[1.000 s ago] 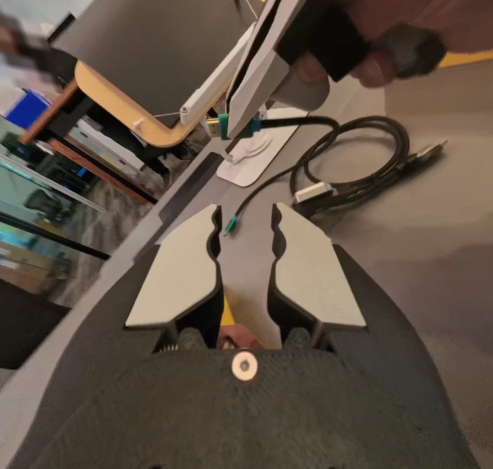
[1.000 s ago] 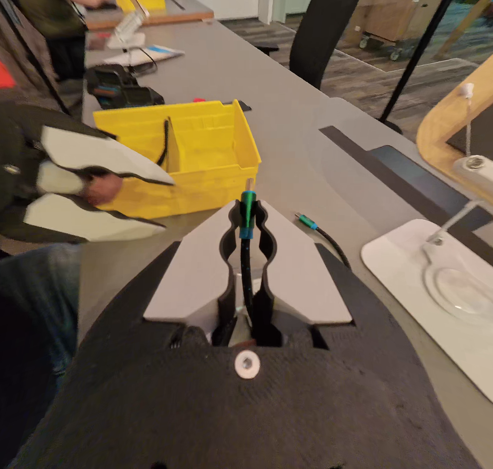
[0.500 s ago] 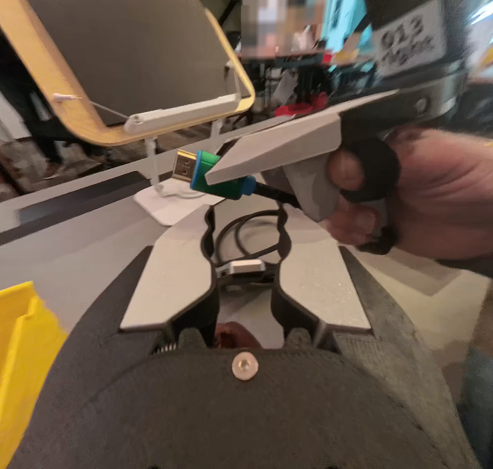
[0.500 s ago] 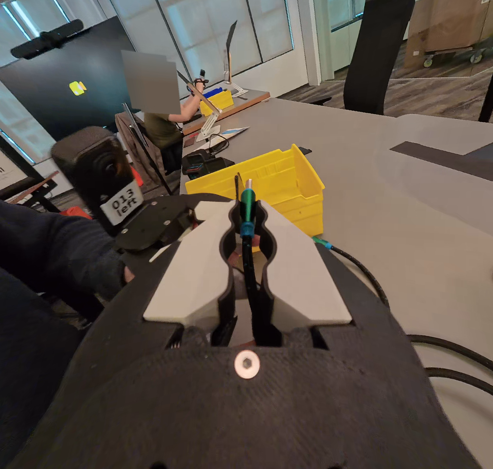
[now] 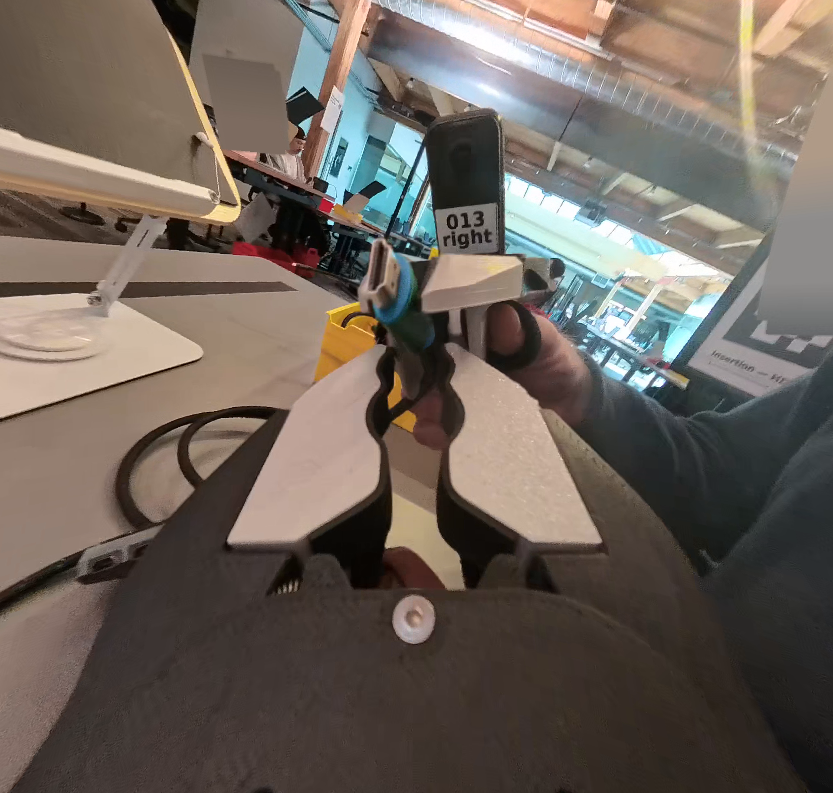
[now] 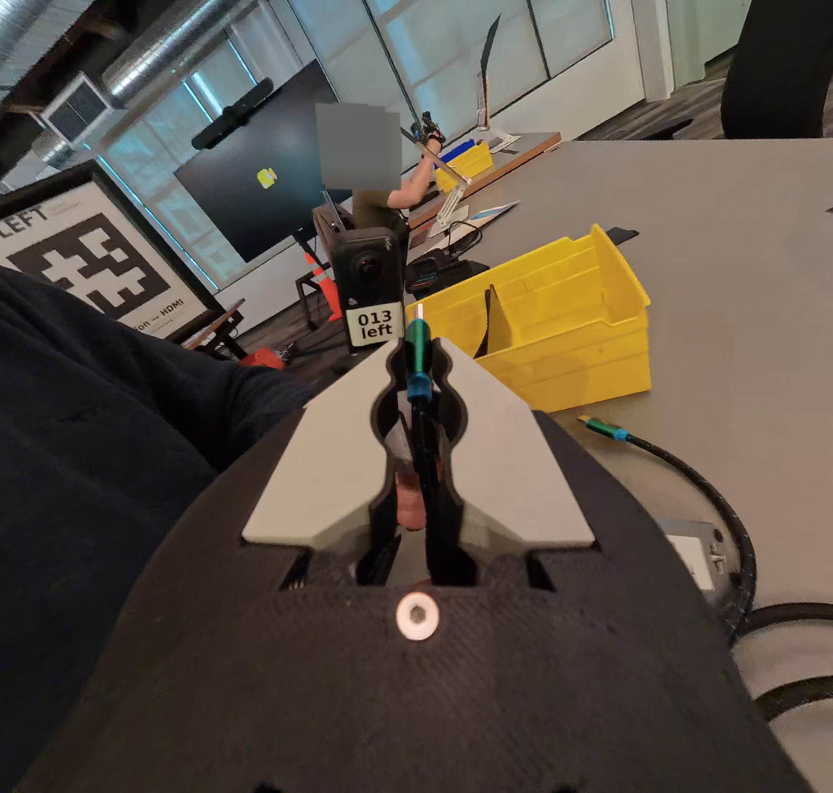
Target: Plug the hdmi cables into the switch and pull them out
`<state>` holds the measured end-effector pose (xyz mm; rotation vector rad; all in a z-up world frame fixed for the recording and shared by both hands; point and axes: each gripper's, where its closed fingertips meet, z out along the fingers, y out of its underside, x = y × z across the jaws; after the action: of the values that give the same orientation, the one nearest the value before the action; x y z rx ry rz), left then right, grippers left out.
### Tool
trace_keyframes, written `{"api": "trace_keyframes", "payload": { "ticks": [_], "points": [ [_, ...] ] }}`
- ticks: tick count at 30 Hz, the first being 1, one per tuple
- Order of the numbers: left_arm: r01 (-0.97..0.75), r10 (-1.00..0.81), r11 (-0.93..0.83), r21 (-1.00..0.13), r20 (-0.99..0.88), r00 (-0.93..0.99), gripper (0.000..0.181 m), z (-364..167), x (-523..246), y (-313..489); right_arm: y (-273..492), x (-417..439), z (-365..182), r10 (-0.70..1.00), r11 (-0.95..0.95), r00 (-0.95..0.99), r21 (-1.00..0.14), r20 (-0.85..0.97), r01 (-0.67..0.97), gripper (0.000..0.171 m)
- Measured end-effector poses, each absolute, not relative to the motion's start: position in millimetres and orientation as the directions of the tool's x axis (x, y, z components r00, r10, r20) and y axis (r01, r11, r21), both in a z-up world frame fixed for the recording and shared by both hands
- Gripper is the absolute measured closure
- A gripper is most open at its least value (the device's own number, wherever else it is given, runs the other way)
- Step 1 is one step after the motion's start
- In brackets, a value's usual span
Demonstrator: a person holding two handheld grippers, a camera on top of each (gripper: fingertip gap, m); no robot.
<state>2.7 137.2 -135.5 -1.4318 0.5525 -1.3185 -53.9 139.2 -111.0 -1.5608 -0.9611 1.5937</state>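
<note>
Grey bench (image 6: 676,212), busy office behind. Right gripper (image 6: 419,352) is pinching the green HDMI plug (image 6: 417,352) up in the air; left gripper (image 5: 417,374) is spread, holding nothing. I'd grab the switch (image 5: 106,559) near the bench's front edge with the left gripper first, then line the plug up square.

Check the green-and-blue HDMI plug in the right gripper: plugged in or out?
Out. The green-and-blue HDMI plug sits clamped in the right gripper, its bare metal tip in open air, while the silver switch box lies on the grey table.
</note>
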Motion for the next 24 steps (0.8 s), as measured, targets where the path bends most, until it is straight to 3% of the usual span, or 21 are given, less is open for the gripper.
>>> {"api": "trace_keyframes", "payload": {
  "ticks": [7,14,24],
  "points": [
    [0.254,-0.878,-0.394,-0.884,0.443,0.18,0.176,-135.8,8.0,125.5,139.0,-41.0,-105.6,0.895,-0.446,-0.012,-0.894,-0.446,0.036,0.162],
    [0.029,-0.911,-0.388,-0.921,0.388,0.139,0.176,-135.0,1.8,119.4,140.1,-12.0,-93.0,0.93,-0.366,0.059,-0.93,-0.363,0.043,0.162],
    [-0.306,-0.944,-0.318,-0.897,0.271,0.189,0.176,-154.3,-13.1,104.6,125.5,-7.4,-117.2,0.893,-0.451,0.032,-0.89,-0.45,0.065,0.161]
  ]
}}
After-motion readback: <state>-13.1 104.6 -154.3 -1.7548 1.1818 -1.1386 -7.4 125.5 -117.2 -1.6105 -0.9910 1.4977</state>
